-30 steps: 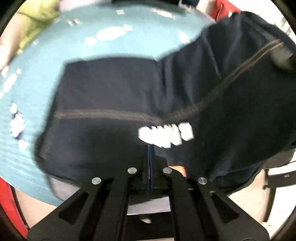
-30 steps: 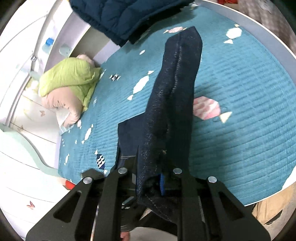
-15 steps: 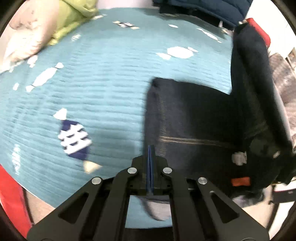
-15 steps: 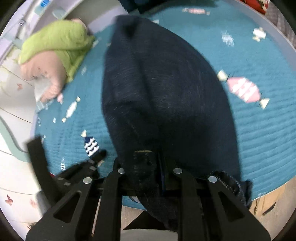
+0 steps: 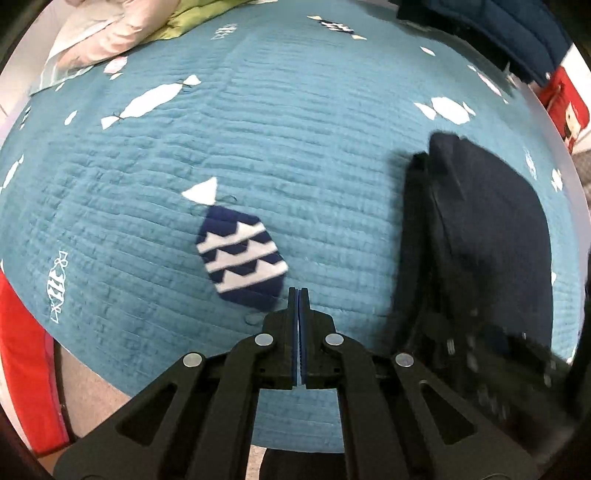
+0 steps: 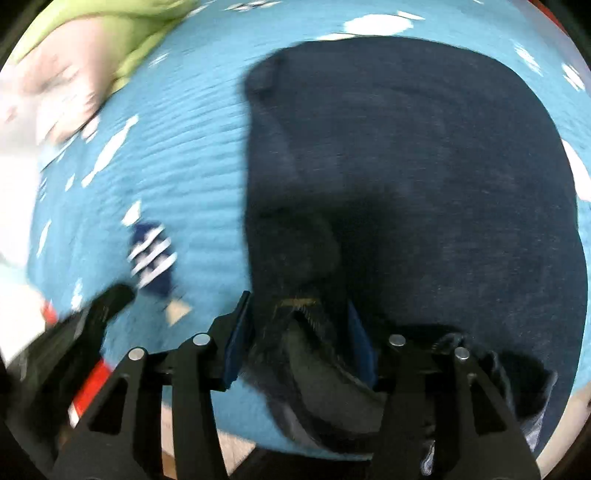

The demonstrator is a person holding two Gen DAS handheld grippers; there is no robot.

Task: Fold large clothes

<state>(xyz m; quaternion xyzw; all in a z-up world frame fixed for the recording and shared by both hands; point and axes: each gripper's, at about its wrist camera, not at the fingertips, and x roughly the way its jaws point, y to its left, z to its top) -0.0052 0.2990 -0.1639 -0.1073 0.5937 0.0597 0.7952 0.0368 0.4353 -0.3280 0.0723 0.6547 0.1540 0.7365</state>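
Garments: we count one pair of jeans (image 6: 424, 177), dark denim, lying folded on the quilt (image 5: 295, 129); in the left view it sits at the right, near the quilt's edge.
Left gripper (image 5: 298, 295): we see its two blue pads pressed flat together, clenched on nothing, above the quilt beside a striped navy candy print (image 5: 240, 254).
Right gripper (image 6: 299, 314): its jaws stand spread apart, with a bunched end of the jeans, stitching showing, lying between the two blue pads; we cannot tell whether either pad touches the cloth.
Grippers counted: two, the left one also blurred at the lower left of the right view.
Quilt: one, teal, ribbed, with white and navy candy prints; we count one large striped navy print in the left view, and several white ones.
Pillows: one pink (image 5: 96, 26) and one green (image 6: 96, 26), at the far left corner, touching each other.
Other cloth: one dark blue quilted jacket (image 5: 509, 33) at the far right edge of the bed.
Blur: the right view is smeared.
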